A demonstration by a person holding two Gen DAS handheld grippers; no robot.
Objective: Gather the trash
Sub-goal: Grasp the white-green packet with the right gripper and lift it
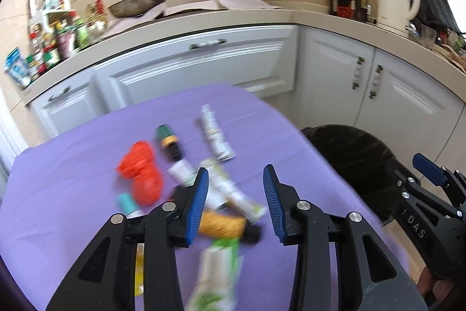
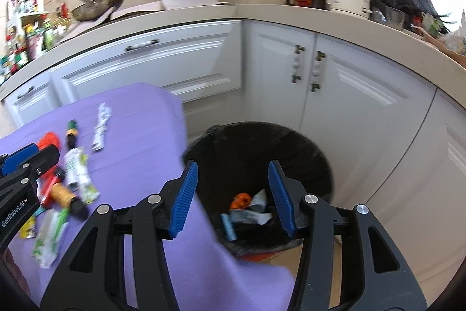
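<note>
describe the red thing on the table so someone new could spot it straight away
Start at the purple table in front of the white cabinets, where a pile of trash lies. At the pile's left edge, left of the green and black bottle, is the red wrapper. It is crumpled, and the only solid bright red piece among mostly white and green packets.
</note>
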